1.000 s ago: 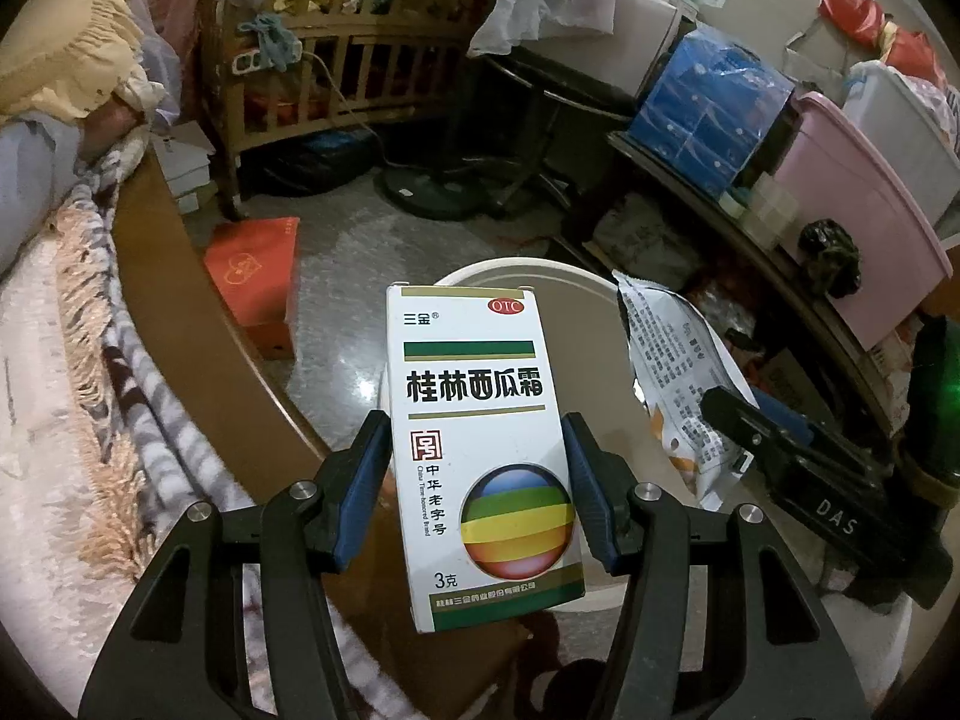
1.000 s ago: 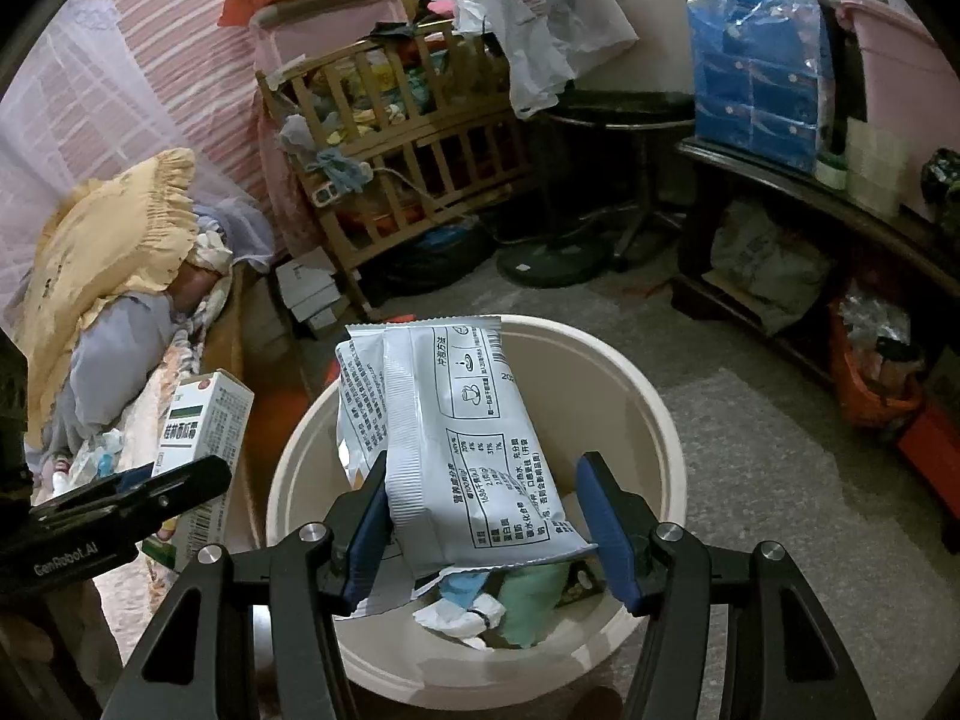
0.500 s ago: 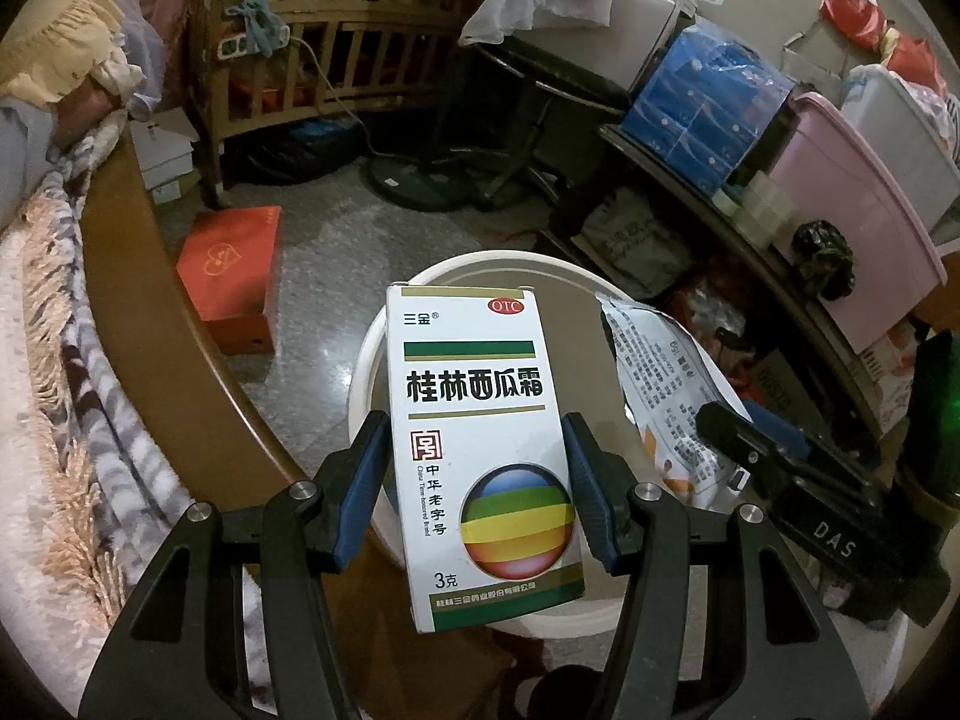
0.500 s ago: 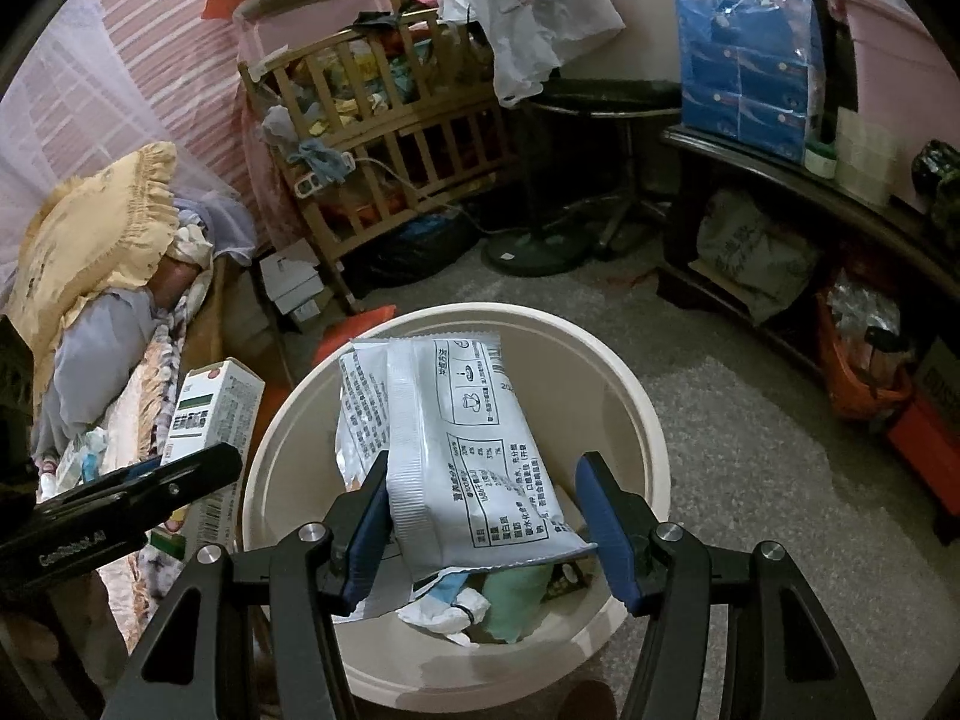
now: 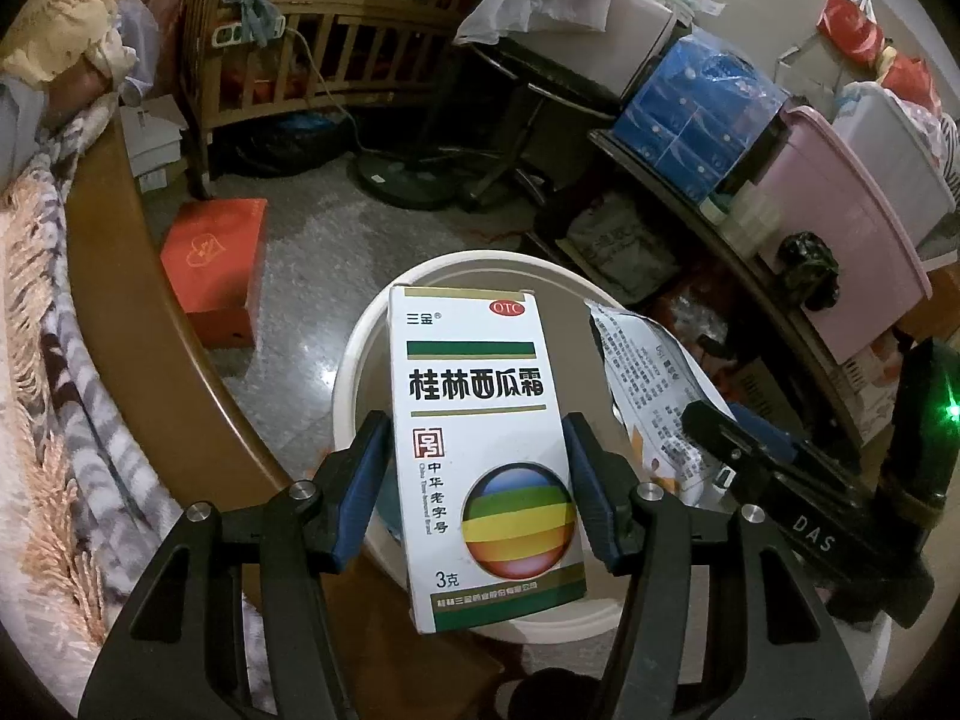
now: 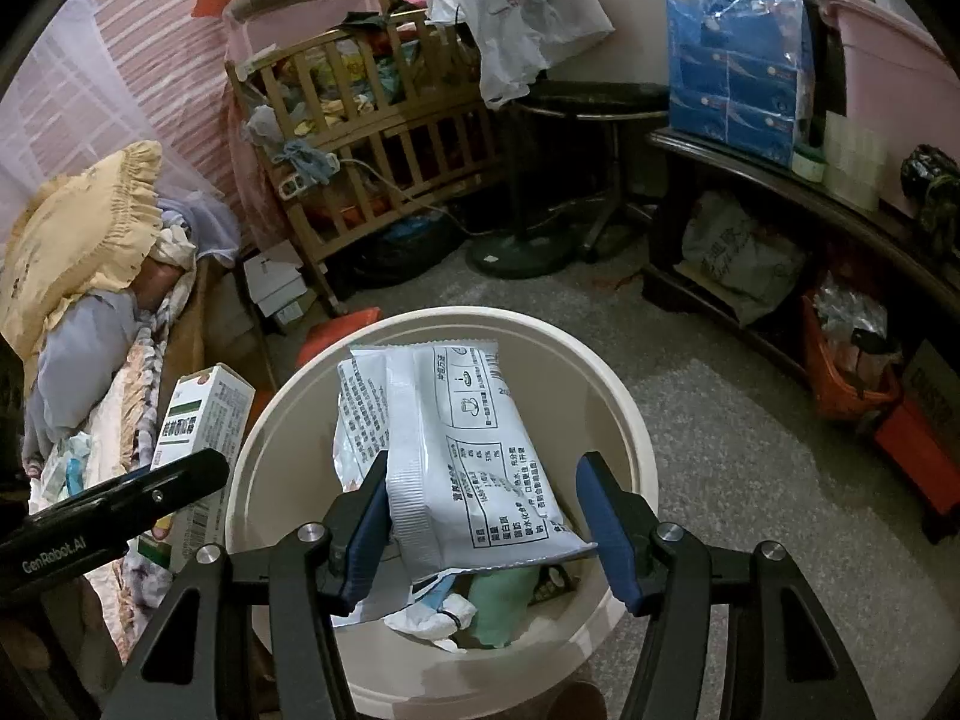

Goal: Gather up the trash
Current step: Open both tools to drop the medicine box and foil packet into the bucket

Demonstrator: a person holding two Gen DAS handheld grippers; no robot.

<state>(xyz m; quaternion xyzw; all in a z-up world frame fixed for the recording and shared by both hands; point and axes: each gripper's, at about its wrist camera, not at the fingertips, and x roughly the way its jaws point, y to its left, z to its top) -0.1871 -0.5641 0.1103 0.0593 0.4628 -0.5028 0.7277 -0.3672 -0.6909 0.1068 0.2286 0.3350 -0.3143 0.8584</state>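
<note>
My left gripper [image 5: 477,468] is shut on a white medicine box [image 5: 480,438] with green bars and a striped ball; it hangs over the near rim of the cream trash bucket [image 5: 360,354]. The box also shows in the right wrist view [image 6: 201,420], left of the bucket [image 6: 624,420]. My right gripper [image 6: 483,510] is shut on a silver-white snack wrapper [image 6: 456,456] and holds it over the bucket's mouth. The wrapper also shows in the left wrist view [image 5: 648,378]. Crumpled trash [image 6: 480,606] lies in the bucket.
A wooden bed edge [image 5: 120,312] with blankets runs along the left. A red box [image 5: 216,264] sits on the floor beside the bucket. A wooden crib [image 6: 384,138], a fan base [image 6: 522,252] and a cluttered low shelf [image 6: 810,192] stand behind and right.
Both grippers have moved over the bucket with their loads; the bucket now sits more centred and nearer under each. Both grips are unchanged.
</note>
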